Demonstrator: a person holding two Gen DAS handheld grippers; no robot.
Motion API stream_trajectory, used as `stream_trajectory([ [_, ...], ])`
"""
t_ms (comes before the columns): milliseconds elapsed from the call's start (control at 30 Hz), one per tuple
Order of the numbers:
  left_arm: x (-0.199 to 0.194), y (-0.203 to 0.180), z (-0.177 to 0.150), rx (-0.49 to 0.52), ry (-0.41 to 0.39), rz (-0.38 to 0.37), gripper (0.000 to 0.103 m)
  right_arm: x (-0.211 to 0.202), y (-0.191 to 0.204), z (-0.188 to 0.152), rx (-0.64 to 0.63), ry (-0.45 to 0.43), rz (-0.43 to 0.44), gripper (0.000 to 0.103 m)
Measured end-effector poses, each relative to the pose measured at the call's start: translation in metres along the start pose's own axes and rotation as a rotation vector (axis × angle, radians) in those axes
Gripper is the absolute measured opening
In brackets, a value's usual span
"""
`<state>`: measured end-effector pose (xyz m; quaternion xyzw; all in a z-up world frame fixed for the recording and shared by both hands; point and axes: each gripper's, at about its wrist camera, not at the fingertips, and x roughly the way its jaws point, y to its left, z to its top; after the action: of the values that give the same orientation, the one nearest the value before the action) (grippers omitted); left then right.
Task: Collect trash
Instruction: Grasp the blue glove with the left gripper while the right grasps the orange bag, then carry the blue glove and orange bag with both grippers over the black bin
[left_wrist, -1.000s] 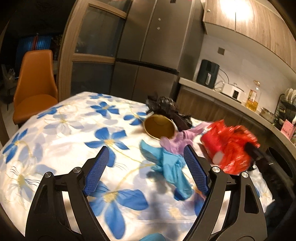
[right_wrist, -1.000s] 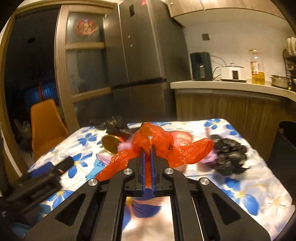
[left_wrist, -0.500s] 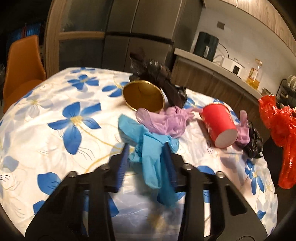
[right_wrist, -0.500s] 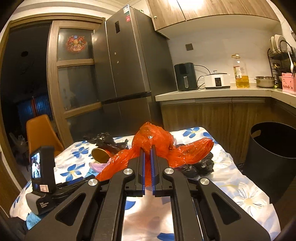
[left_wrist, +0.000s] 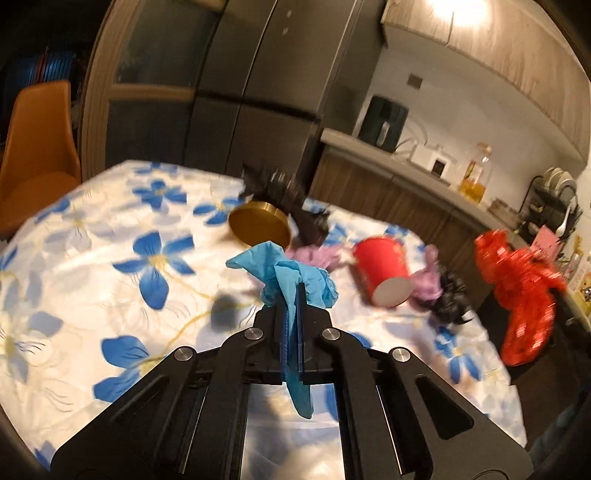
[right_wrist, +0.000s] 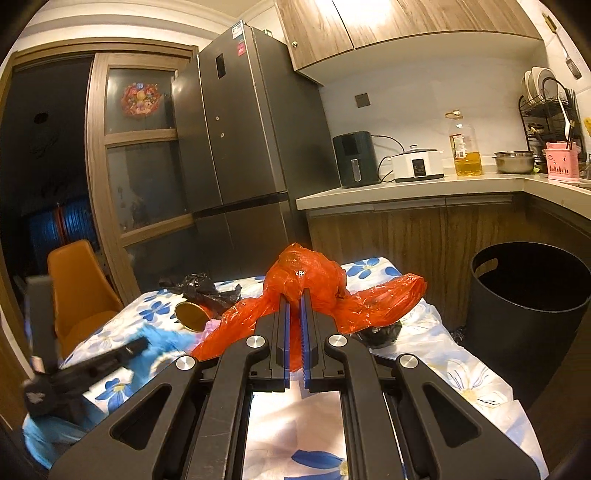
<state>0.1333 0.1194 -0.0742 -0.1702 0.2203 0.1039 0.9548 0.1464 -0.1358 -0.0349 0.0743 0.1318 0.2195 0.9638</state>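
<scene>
My left gripper (left_wrist: 292, 295) is shut on a blue glove (left_wrist: 286, 275) and holds it above the flowered tablecloth (left_wrist: 110, 266). My right gripper (right_wrist: 294, 295) is shut on a red plastic bag (right_wrist: 314, 280), held above the table's right side; the bag also shows in the left wrist view (left_wrist: 521, 288). On the table lie a gold tin (left_wrist: 258, 225), a red paper cup (left_wrist: 384, 273), a purple glove (left_wrist: 314, 254) and crumpled black bags (left_wrist: 295, 199). A black trash bin (right_wrist: 528, 291) stands on the floor right of the table.
An orange chair (left_wrist: 37, 147) stands left of the table. A dark fridge (right_wrist: 240, 147) is behind it. A counter (right_wrist: 406, 188) with appliances and an oil bottle runs along the right wall. More black plastic (left_wrist: 450, 299) lies near the table's right edge.
My left gripper has closed on the blue glove and lifted it off the cloth. My right gripper has risen and swung right with the red bag, bringing the bin into view.
</scene>
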Motion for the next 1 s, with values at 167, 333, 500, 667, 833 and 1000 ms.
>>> stream_trajectory([
  [167, -0.022, -0.019, 0.012, 0.038, -0.063, -0.019, 0.002, -0.009, -0.005, 0.002, 0.01, -0.011, -0.011, 0.006],
  [333, -0.028, -0.043, 0.019, 0.063, -0.079, -0.065, 0.002, -0.024, -0.013, 0.005, 0.013, -0.036, -0.035, 0.006],
  [500, -0.029, -0.078, 0.024, 0.094, -0.088, -0.136, 0.002, -0.038, -0.028, 0.009, 0.024, -0.062, -0.07, 0.006],
  [667, -0.027, -0.122, 0.026, 0.144, -0.102, -0.216, 0.002, -0.05, -0.046, 0.015, 0.029, -0.09, -0.118, 0.006],
  [833, -0.021, -0.174, 0.026, 0.205, -0.109, -0.3, 0.002, -0.061, -0.07, 0.024, 0.035, -0.127, -0.188, 0.006],
  [1000, -0.011, -0.224, 0.025, 0.24, -0.106, -0.384, 0.002, -0.074, -0.1, 0.036, 0.043, -0.173, -0.269, 0.006],
])
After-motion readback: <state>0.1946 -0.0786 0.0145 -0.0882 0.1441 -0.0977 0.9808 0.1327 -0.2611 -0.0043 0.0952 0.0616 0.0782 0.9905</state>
